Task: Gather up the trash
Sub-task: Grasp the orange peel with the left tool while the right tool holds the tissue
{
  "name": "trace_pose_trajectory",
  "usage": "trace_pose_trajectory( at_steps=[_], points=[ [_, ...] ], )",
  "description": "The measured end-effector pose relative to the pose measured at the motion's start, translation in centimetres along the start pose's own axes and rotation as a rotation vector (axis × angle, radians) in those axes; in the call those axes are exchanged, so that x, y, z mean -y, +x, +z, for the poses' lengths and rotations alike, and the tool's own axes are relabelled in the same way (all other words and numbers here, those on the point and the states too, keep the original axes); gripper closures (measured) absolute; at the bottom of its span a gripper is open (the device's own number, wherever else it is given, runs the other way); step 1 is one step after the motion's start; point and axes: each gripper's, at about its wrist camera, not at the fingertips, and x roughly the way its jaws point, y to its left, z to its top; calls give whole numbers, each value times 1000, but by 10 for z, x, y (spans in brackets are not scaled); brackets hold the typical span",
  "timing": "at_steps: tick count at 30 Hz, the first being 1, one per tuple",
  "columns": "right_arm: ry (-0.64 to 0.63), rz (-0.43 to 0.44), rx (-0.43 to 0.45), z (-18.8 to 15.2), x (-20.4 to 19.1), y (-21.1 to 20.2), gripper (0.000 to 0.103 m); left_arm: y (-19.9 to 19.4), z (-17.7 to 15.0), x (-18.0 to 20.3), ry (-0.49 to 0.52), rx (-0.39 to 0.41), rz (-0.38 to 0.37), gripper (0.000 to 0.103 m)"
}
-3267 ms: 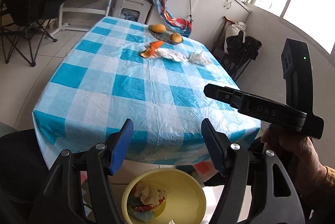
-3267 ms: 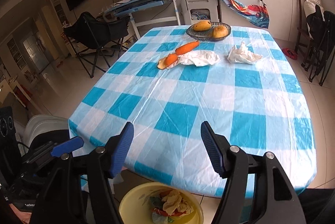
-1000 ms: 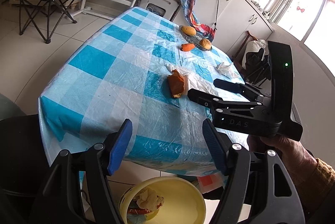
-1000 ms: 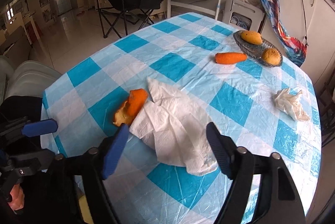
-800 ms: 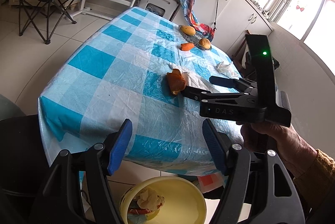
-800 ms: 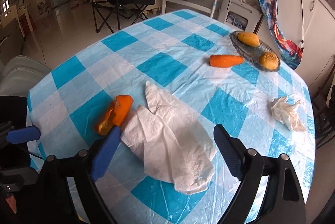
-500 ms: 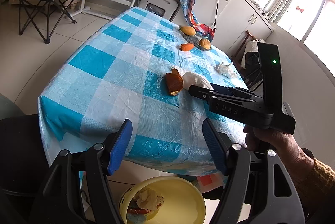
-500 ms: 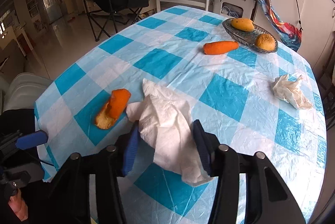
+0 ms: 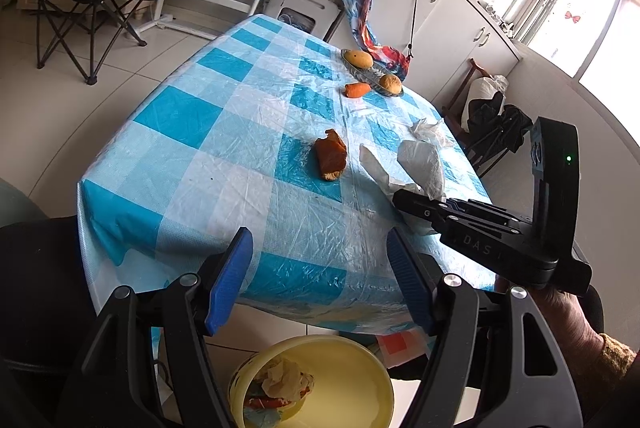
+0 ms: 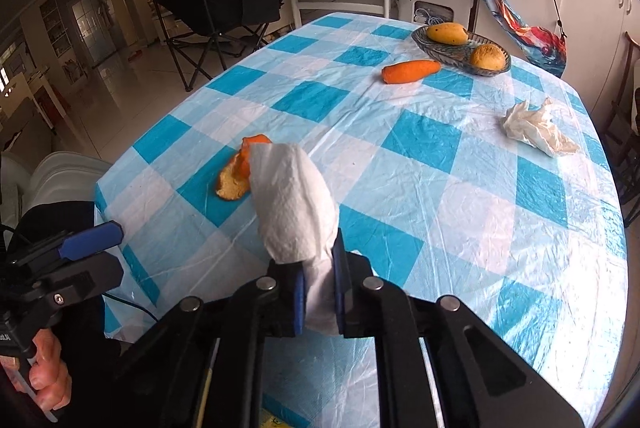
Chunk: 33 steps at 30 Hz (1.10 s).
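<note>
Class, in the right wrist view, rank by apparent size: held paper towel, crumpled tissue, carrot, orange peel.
1. paper towel, though nearest the camera
2. crumpled tissue
3. carrot and orange peel: similar, peel partly hidden, unranked

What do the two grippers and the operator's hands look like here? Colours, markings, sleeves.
Both grippers are black plastic frames with silver pivot screws and ribbed blue finger pads. The left gripper shows long angled arms. The right gripper, seen from the left wrist view, has white "DAS" lettering and an upright black block with a green LED. The right hand is bare, with a brown knit cuff.
</note>
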Motion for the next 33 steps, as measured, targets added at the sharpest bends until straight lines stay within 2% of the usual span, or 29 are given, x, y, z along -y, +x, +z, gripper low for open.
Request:
trace_pose_trajectory(
  at_steps=[15,24,28,33],
  points=[
    [127,-56,-20,-23,18,-22,91,-12,14,3,-55,46,-51,37],
    [118,-88,-8,-28,22,-25,91,20,40,19,-60,55,-18,37],
    [120,-99,0,-30,24,-26,89,41,50,27,-32,37,20,37],
    [127,-111,12,-30,26,-26,68,66,59,33,-4,9,84,37]
  ],
)
